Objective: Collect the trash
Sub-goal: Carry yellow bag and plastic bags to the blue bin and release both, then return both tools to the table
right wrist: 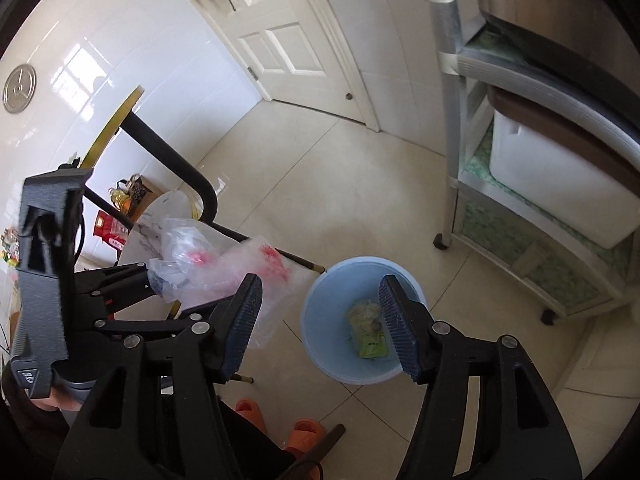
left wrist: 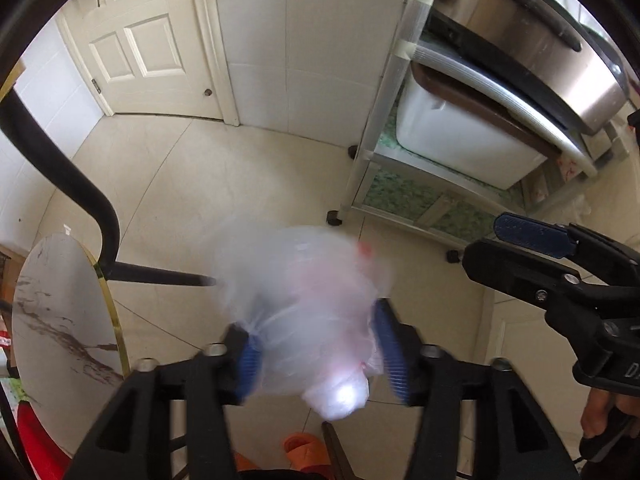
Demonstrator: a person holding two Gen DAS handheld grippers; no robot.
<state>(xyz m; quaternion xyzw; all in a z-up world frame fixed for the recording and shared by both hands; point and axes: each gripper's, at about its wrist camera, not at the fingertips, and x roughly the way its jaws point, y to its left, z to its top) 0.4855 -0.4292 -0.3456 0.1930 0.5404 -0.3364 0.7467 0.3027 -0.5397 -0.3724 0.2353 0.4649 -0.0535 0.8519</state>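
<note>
Now we should carry the bag, loose between the left gripper's parted pads, over the bin; the right gripper gapes empty above it.

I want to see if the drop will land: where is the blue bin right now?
In the right wrist view the blue bin stands on the floor tiles just beyond the right claw, right of the plastic bag and below-left of the metal rack.
</note>
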